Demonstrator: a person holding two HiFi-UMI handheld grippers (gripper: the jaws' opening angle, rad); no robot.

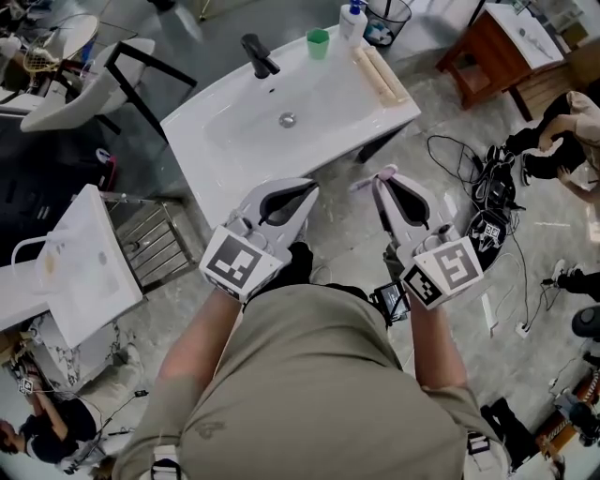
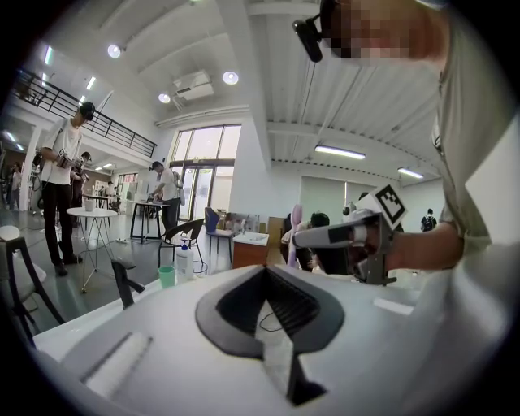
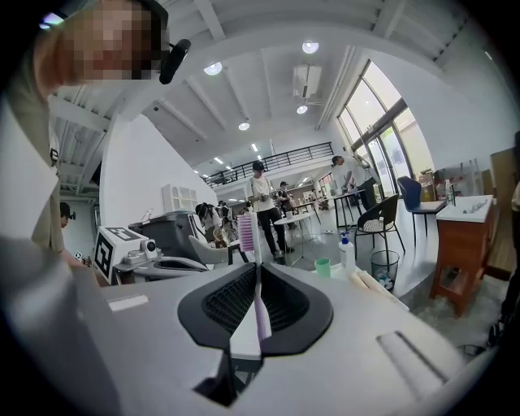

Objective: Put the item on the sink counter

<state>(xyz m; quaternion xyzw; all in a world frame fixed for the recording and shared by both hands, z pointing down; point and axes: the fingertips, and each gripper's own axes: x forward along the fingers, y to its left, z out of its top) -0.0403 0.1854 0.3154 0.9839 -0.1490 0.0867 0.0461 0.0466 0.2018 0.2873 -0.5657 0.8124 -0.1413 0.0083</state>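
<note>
- Lilac toothbrush (image 3: 258, 302) is standing upright in the right tongs (image 3: 256, 268), which are clamping its handle. The bristle head is poking up past the tips.
- Left tongs (image 2: 265, 272) are sitting with their tips together, gripping nothing.
- Both tongs are hovering near the front edge of the sink worktop (image 1: 370, 112), and the toothbrush is touching no surface.
- Judgement: the pick-up is looking done. The carry forward, the lowering and the release are remaining.
- The white worktop ahead of the tongs is carrying a black tap (image 1: 258, 56), a green cup (image 1: 318, 42), a pump bottle (image 1: 352, 21) and a rolled towel (image 1: 380, 75), all towards its far side.
- Grey stone floor is lying beneath the tongs, with cables (image 1: 469, 169) trailing to the right of the right tongs.
</note>
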